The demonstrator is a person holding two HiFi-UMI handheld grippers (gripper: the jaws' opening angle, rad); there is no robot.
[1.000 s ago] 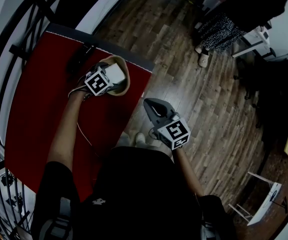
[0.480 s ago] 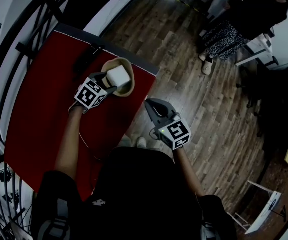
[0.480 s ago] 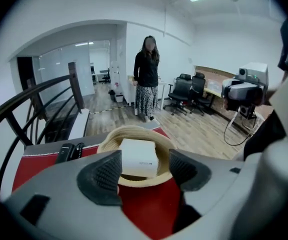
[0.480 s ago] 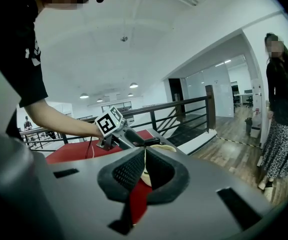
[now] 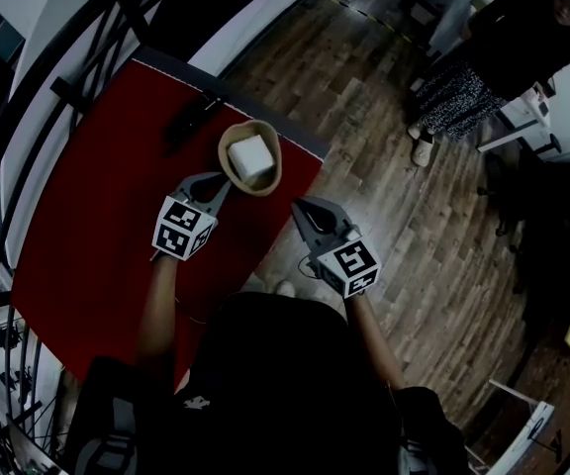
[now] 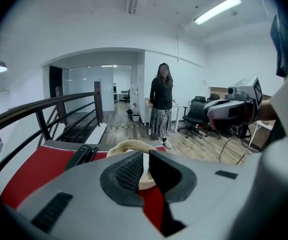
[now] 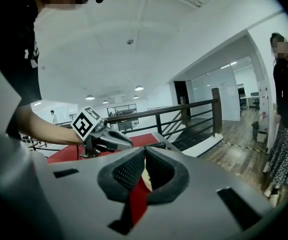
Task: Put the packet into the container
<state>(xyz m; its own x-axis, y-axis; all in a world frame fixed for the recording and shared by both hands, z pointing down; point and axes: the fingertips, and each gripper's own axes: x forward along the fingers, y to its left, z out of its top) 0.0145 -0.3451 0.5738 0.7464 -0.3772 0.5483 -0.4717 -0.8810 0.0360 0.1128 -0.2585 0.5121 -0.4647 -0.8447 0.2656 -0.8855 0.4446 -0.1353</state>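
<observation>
**White packet lies in the tan container**

The white square packet point(image 5: 250, 155) sits inside the round tan container point(image 5: 272, 169), near the far edge of the red surface point(image 5: 97, 176). The left gripper point(image 5: 218, 182) hovers just beside the container's near rim. Its fingers point(image 6: 128, 175) are closing, almost together, with nothing between them. The right gripper point(image 5: 304, 210) hangs past the surface's edge, above the wooden floor point(image 5: 384, 166), its fingers point(image 7: 126, 174) together and empty. A black oblong object point(image 5: 190, 120) lies near the container.
</observation>
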